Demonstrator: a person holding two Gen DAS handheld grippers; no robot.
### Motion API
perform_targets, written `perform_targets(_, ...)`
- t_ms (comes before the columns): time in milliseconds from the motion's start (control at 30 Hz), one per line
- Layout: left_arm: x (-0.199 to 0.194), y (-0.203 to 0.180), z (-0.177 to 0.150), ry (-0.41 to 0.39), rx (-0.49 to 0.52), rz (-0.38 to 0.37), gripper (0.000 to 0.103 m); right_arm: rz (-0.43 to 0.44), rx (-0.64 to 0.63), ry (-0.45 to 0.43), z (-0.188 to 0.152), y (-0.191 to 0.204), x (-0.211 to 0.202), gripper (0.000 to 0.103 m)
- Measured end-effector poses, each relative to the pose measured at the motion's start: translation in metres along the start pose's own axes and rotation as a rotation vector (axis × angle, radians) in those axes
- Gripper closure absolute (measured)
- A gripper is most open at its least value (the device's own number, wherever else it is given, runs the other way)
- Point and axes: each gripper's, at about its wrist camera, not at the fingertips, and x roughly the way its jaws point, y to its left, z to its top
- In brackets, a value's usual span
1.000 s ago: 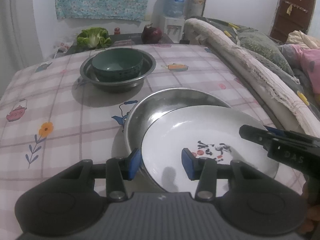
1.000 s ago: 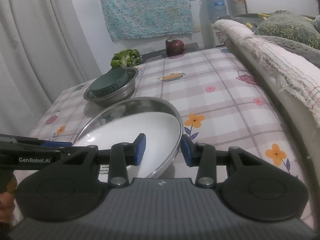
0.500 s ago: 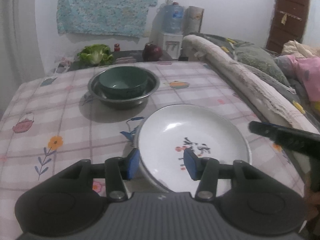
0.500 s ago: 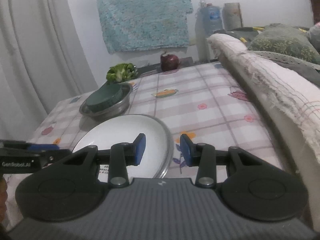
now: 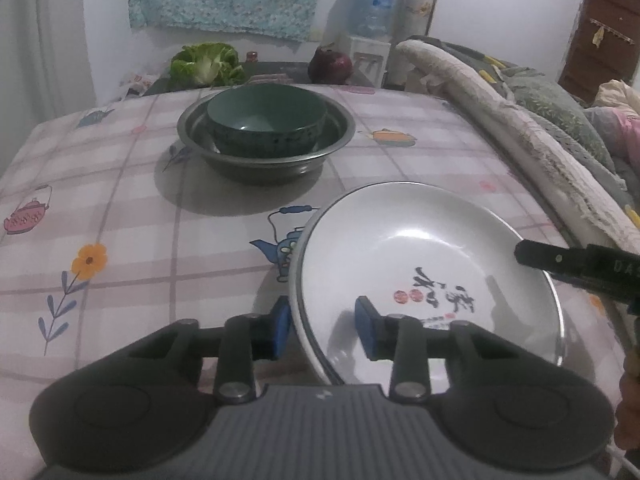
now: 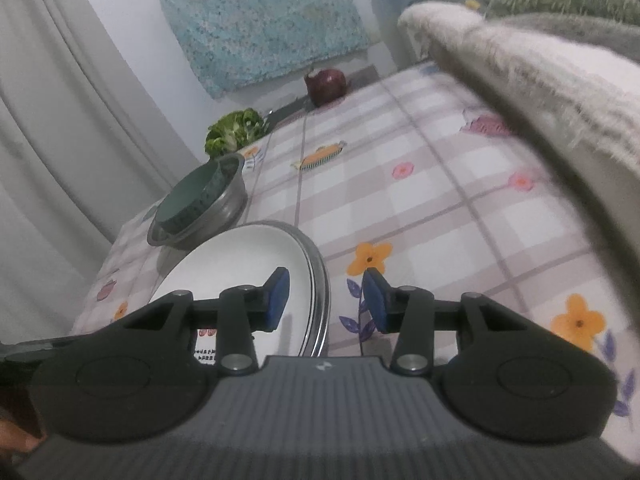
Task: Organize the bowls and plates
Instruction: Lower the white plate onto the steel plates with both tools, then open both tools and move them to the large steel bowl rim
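A white plate (image 5: 424,248) with a dark brush print lies nested in a steel dish whose rim (image 5: 298,312) shows at its left edge. My left gripper (image 5: 322,330) is open, its jaws on either side of the near-left rim without pressing it. My right gripper (image 6: 326,300) is open, its jaws on either side of the plate (image 6: 244,264) and steel rim (image 6: 322,280) at the right. Its tip shows in the left wrist view (image 5: 560,260). A dark green bowl (image 5: 266,126) sits inside a steel basin (image 5: 344,128) at the back; both show in the right wrist view (image 6: 192,196).
The checked tablecloth (image 5: 120,220) covers the table. A lettuce head (image 5: 204,62) and a dark red onion (image 5: 330,64) stand on a dark stand beyond the far edge. A blanket-covered sofa back (image 5: 520,132) runs along the table's right side.
The white plate has settled flat into the steel dish. Both grippers stay open at its rim; the right gripper has tilted and drawn closer to the table.
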Motion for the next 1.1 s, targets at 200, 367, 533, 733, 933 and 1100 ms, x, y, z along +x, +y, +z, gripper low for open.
perform_targets(200,0.002,0.007,0.002,-0.003,-0.031,-0.028,0.073,0.067,0.024,0.05,-0.003,0.003,0.017,0.076)
perform_targets(367,-0.002,0.009,0.001,-0.005,-0.028,-0.032,0.075,0.025,-0.019,0.053,-0.004,0.013,0.018,0.074)
perform_targets(533,-0.007,0.017,-0.003,0.002,-0.048,-0.038,0.075,0.01,-0.046,0.07,-0.009,0.023,0.016,0.074)
perform_targets(733,-0.023,0.032,-0.014,0.005,-0.066,-0.024,0.075,0.02,-0.074,0.091,-0.02,0.039,0.013,0.074)
perform_targets(933,-0.039,0.046,-0.025,0.003,-0.088,0.005,0.075,0.042,-0.092,0.112,-0.032,0.055,0.011,0.074)
perform_targets(1100,-0.049,0.054,-0.032,-0.002,-0.101,0.022,0.075,0.058,-0.103,0.126,-0.042,0.067,0.007,0.073)
